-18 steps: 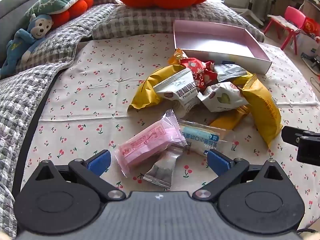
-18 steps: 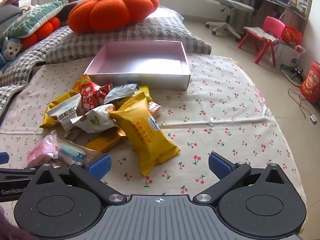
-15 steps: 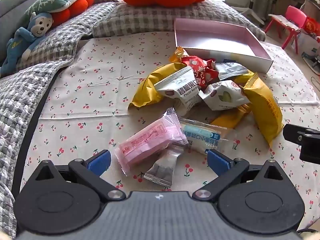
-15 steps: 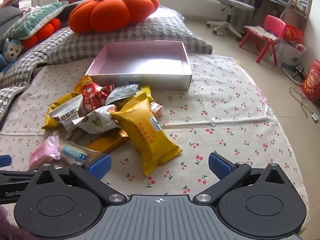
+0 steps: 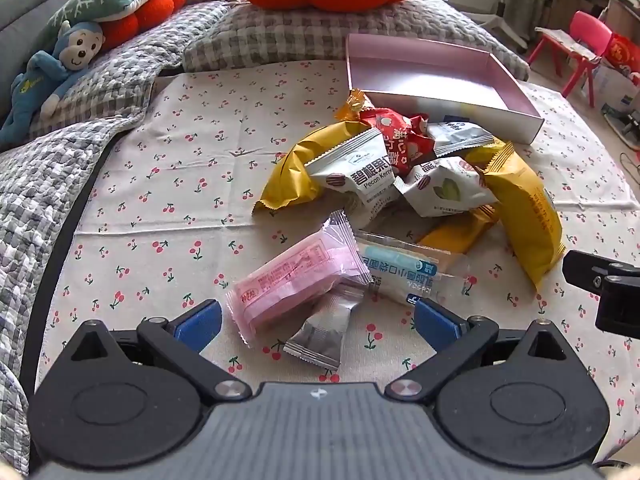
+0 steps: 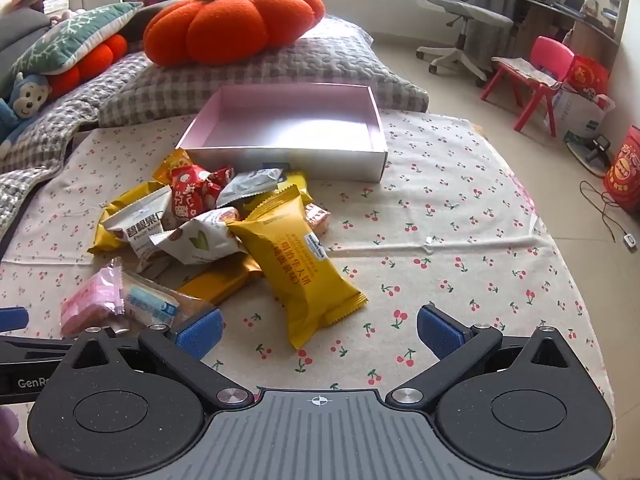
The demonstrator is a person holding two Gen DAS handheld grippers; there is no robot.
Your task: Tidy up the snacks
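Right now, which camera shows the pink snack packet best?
The left wrist view: the pink snack packet lies whole and close, just ahead of the open left tongs, label readable. In the right wrist view it sits at the far left edge, partly hidden behind the tongs' frame.

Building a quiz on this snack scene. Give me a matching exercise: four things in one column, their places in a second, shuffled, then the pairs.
Things:
1. pink box
2. pink snack pack
3. big yellow packet
4. pumpkin cushion

Places:
A. on the checked pillow
B. nearest the right tongs, at the pile's right edge
C. beyond the snack pile, with no snacks inside
D. just ahead of the open left tongs

Pairs: 1-C, 2-D, 3-B, 4-A
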